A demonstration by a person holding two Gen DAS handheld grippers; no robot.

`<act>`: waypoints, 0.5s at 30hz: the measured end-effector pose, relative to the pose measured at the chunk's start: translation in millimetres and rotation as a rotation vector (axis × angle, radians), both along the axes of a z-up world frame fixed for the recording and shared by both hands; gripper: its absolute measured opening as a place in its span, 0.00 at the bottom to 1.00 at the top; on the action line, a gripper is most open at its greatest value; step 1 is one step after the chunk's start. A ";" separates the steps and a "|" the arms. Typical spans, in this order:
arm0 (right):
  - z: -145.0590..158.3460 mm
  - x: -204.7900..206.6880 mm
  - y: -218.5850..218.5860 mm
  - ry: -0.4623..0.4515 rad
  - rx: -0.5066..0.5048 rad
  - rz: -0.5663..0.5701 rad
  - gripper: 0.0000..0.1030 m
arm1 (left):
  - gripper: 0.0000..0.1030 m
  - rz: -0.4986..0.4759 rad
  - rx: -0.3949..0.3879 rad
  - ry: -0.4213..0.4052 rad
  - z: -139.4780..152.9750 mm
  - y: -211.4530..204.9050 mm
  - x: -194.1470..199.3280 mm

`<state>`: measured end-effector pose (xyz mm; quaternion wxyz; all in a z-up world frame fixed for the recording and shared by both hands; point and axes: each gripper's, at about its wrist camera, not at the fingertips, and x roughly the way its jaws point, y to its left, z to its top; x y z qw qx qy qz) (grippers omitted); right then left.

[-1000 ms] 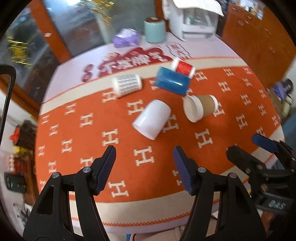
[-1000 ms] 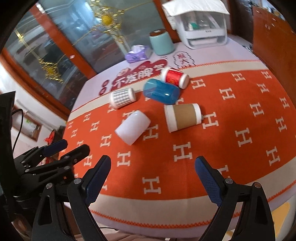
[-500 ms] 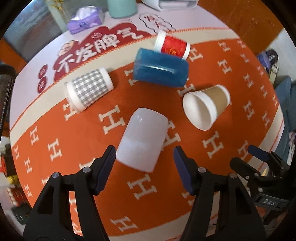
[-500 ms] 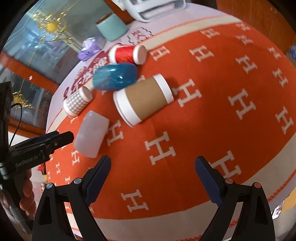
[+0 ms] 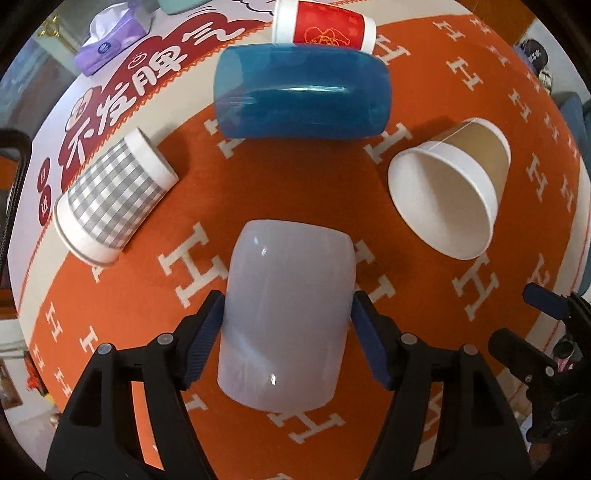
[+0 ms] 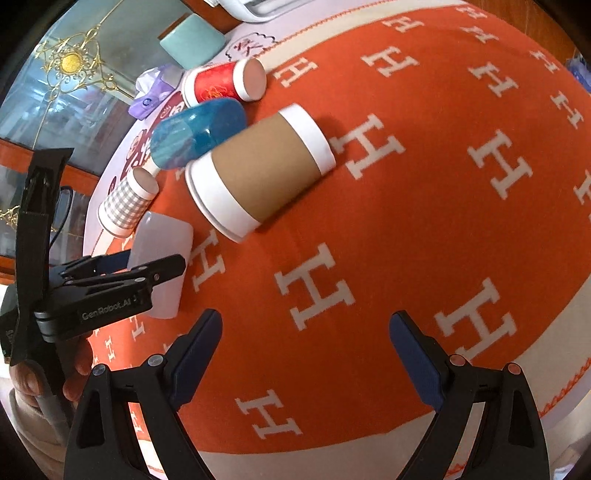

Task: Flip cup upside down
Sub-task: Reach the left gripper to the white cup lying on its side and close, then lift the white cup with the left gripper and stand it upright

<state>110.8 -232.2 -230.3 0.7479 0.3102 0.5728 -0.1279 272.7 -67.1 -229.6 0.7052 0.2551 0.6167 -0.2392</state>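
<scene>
Your cup is the frosted white cup [image 5: 286, 325], lying on its side on the orange cloth toward the near edge of the table [image 6: 461, 229], closed base pointing away from you. It looks like light, smooth plastic (a glossy sheen runs along the wall), so expect it to slip or roll and perhaps flex under a hard squeeze. The left gripper [image 5: 286, 338] already straddles it mid-body, fingers spread with a pad [image 5: 205, 338] just beside each flank; whether they touch yet I cannot tell. Close across that widest middle part, gently.

The right gripper [image 6: 306, 356] hangs wide open over bare cloth, holding nothing.

Further out lie the brown paper cup [image 5: 452, 192] to the right, the checked cup [image 5: 110, 201] to the left, the blue cup [image 5: 301, 96] beyond, and the red cup [image 5: 323, 27] toward the far edge, all on their sides.

Readable writing: "GenRobot.AI" on the left gripper's side in the right view, repeated "H" motifs on the cloth, and large white Chinese characters on a red patch, which I cannot read reliably.
</scene>
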 end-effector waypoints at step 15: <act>4.2 -0.5 -6.3 -0.012 0.006 -0.001 0.90 | 0.61 0.099 -0.021 0.027 -18.6 -1.4 11.5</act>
